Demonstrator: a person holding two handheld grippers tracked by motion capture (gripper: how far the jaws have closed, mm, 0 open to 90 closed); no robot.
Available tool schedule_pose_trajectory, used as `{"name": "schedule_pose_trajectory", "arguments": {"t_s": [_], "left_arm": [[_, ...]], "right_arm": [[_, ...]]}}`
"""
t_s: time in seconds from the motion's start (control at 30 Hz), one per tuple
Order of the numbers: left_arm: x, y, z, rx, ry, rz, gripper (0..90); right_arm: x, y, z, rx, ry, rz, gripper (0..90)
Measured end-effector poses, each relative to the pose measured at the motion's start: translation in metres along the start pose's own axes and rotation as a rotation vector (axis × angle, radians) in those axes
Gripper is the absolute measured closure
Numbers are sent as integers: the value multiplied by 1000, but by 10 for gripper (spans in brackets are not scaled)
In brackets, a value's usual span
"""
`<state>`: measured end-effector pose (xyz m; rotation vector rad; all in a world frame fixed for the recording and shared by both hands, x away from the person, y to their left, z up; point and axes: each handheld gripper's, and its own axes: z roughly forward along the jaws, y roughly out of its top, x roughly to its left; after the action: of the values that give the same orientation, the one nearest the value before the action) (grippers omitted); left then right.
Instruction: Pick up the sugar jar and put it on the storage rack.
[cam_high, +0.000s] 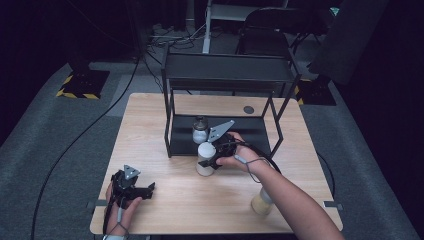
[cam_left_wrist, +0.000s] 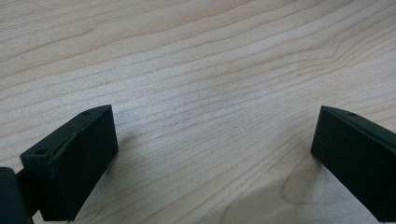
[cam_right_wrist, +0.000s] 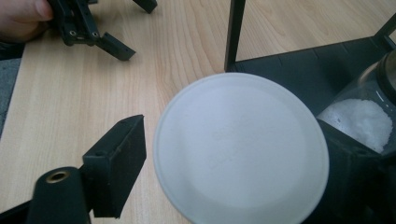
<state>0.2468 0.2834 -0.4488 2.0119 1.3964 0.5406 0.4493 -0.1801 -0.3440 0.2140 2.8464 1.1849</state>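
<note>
A jar with a white lid (cam_high: 206, 149) stands on the wooden table (cam_high: 150, 125), just in front of the black shelf rack (cam_high: 227, 75). My right gripper (cam_high: 204, 163) reaches around it from the right. In the right gripper view the white lid (cam_right_wrist: 240, 147) lies between my right gripper's (cam_right_wrist: 233, 135) jaws. A sliver of table shows between the left pad (cam_right_wrist: 116, 168) and the lid, so the jaws are open. My left gripper (cam_high: 149, 191) rests near the table's front left corner. Its jaws are wide open over bare wood, as the left gripper (cam_left_wrist: 212, 116) view shows.
A dark-lidded jar of white grains (cam_high: 200, 129) stands on the rack's lower shelf (cam_right_wrist: 308, 65), close behind the white-lidded jar. Another jar (cam_high: 261, 202) stands near the front edge, partly behind the right forearm. A rack post (cam_right_wrist: 233, 32) rises just beyond the lid.
</note>
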Motion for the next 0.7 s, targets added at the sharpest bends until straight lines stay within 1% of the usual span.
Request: {"name": "schedule_pose_trajectory", "arguments": {"t_s": [0.1, 0.17, 0.4, 0.5, 0.7], "left_arm": [[0, 0, 0, 0, 0, 0, 5], [0, 0, 0, 0, 0, 1, 5], [0, 0, 0, 0, 0, 1, 5], [0, 0, 0, 0, 0, 2, 5], [0, 0, 0, 0, 0, 2, 5]], "right_arm": [[-1, 1, 2, 18, 0, -14, 281], [2, 1, 2, 21, -20, -26, 335], [2, 3, 1, 23, -21, -24, 340], [2, 5, 1, 33, -20, -27, 341], [-1, 10, -11, 24, -22, -29, 341]]}}
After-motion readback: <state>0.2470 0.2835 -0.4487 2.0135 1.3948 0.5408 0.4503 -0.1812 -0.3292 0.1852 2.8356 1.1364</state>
